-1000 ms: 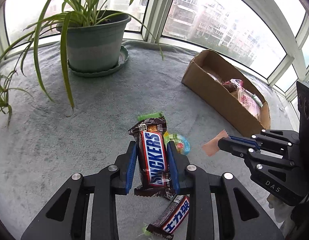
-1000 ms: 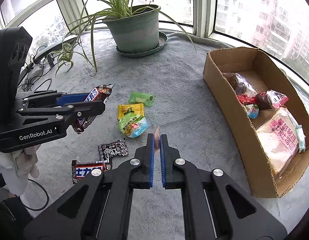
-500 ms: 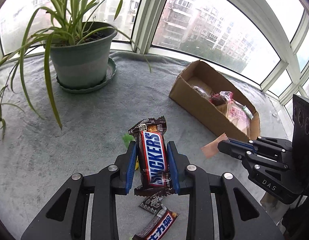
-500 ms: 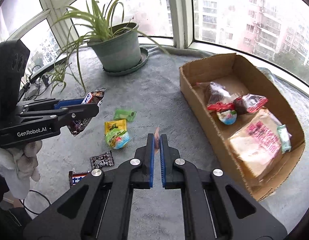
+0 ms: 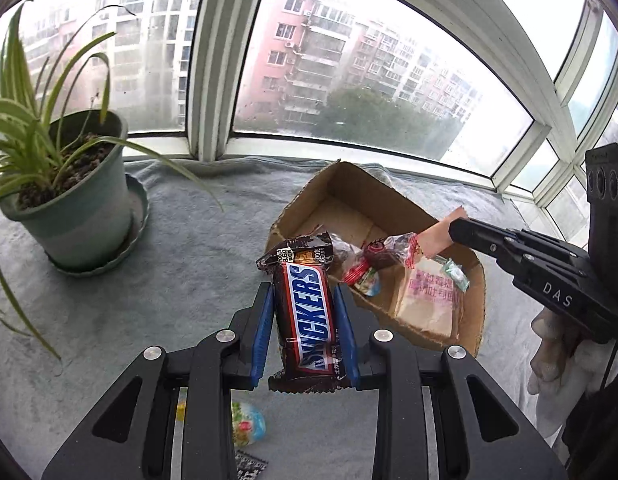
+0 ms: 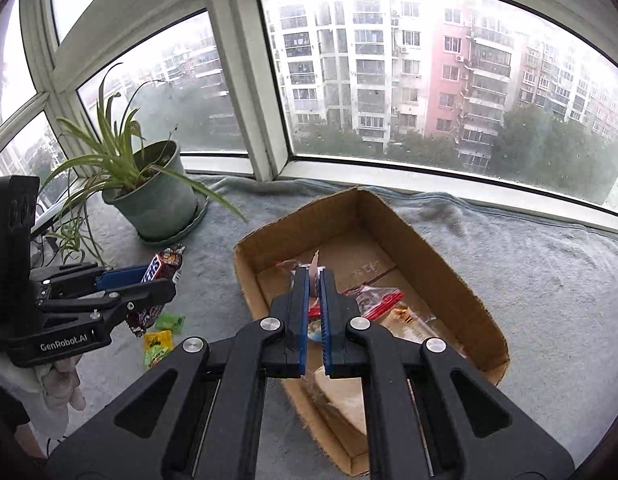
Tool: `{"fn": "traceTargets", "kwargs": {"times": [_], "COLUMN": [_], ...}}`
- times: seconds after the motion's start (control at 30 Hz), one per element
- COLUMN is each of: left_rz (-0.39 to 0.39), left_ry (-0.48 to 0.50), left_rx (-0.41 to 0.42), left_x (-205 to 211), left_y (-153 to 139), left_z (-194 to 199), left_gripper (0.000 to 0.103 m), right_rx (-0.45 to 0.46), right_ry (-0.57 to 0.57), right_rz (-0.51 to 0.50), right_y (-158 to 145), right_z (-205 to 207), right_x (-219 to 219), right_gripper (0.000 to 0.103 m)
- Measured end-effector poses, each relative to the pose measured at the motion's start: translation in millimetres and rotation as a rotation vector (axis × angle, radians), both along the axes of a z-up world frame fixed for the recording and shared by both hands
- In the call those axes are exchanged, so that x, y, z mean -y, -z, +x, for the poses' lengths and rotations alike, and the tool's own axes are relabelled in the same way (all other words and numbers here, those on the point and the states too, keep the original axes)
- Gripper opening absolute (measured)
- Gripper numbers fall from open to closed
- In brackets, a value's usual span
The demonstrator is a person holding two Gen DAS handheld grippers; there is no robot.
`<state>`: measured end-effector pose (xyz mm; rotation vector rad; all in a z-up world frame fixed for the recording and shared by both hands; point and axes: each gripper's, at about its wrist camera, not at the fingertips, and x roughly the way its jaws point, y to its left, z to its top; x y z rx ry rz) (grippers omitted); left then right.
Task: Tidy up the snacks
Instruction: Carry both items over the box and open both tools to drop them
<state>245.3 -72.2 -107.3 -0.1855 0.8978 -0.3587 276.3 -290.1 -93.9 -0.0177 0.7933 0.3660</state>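
Note:
My left gripper is shut on a brown Snickers bar and holds it in the air, just left of the cardboard box. It also shows in the right wrist view. My right gripper is shut on a thin pink packet and holds it above the open cardboard box. In the left wrist view the pink packet pokes out of the right gripper over the box. Several wrapped snacks lie in the box.
A potted spider plant on a saucer stands at the back left by the window. Loose snacks lie on the grey cloth: a round colourful packet, a green packet and a yellow packet.
Both grippers have risen and moved toward the box with their snacks. The right gripper now holds the pink packet over the box; the Snickers is at the box's left edge.

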Motion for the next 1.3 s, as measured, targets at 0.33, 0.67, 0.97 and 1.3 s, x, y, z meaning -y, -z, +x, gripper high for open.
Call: {"fn": "traceTargets", "kwargs": {"times": [0.33, 0.67, 0.97, 1.3], "left_rz": [-0.012, -0.013, -0.013, -0.015], "left_ry": [0.053, 0.063, 0.088, 0.049], "left_rx": [-0.002, -0.032, -0.051, -0.017], "left_x": [41.7, 61.5, 67.3, 45.2], "left_y": [1.0, 12.0, 17.2, -3.0], "left_z": [28.3, 45.1, 51.2, 39.1], "left_gripper": [0.028, 0.028, 0.035, 0.036], "right_rx": [-0.016, -0.045, -0.053, -0.011], "right_ry": [0.033, 0.054, 0.086, 0.117], "right_rz": [0.001, 0.012, 0.016, 0.033], "right_y": [15.6, 28.3, 28.5, 6.5], "right_z": [41.0, 55.1, 56.0, 34.0], "right_x": [9.4, 20.3, 29.2, 36.1], "right_gripper": [0.005, 0.005, 0.012, 0.055]}}
